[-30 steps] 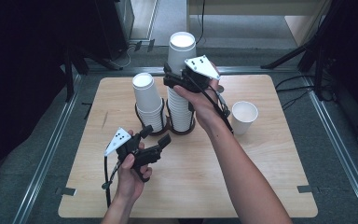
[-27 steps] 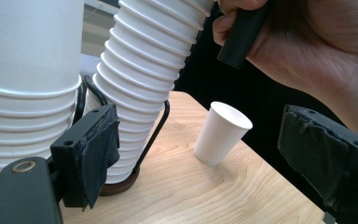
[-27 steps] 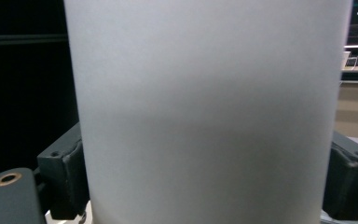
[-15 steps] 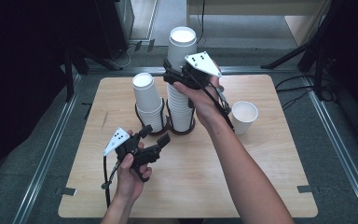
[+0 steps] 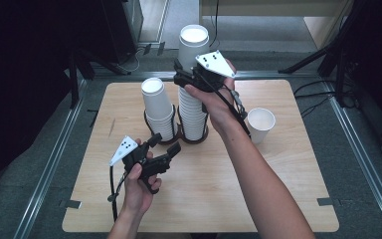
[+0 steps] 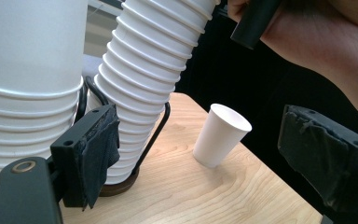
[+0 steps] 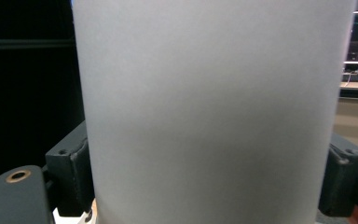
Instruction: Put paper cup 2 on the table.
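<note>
- Right gripper (image 5: 185, 75) clamps the top cup (image 5: 194, 42), above the taller stack (image 5: 193, 112).
- Left gripper (image 5: 163, 147) open, empty, before that stack.
- Risk: squeezing may crush the cup; nested cups may lift together.

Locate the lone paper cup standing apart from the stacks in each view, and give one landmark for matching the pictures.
High view: the lone cup stands right of centre, beside the right forearm.
Left gripper view: centre, between the tool's jaws.
Right gripper view: I can't find it; the gripped top cup blocks the picture.
Shared landmark: the tall cup stack.
</note>
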`<action>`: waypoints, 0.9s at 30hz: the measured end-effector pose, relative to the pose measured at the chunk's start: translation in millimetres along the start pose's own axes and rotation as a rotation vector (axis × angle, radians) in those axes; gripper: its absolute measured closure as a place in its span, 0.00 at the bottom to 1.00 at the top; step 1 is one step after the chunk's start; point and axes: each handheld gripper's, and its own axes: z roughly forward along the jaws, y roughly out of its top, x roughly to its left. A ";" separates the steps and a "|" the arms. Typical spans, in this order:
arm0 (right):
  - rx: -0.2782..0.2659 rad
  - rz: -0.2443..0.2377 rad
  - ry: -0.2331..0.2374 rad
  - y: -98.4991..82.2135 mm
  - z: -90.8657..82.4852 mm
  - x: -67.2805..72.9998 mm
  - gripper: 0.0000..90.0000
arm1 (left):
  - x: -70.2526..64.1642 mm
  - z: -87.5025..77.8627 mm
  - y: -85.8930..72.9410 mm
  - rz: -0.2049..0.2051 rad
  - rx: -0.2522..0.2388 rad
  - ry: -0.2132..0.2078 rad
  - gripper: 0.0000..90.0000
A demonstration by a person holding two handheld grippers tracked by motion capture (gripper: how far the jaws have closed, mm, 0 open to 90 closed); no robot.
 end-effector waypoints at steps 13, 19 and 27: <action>-0.006 0.023 -0.012 14.7 0.7 3.6 0.17 | 2.9 -1.2 0.7 -0.009 -0.001 0.008 0.14; -0.017 0.032 -0.017 25.2 -2.1 4.4 0.17 | 4.3 -1.3 0.7 -0.013 -0.003 0.013 0.14; -0.055 0.045 -0.006 40.9 -9.3 8.0 0.17 | 5.6 -2.0 1.2 -0.015 -0.006 0.020 0.14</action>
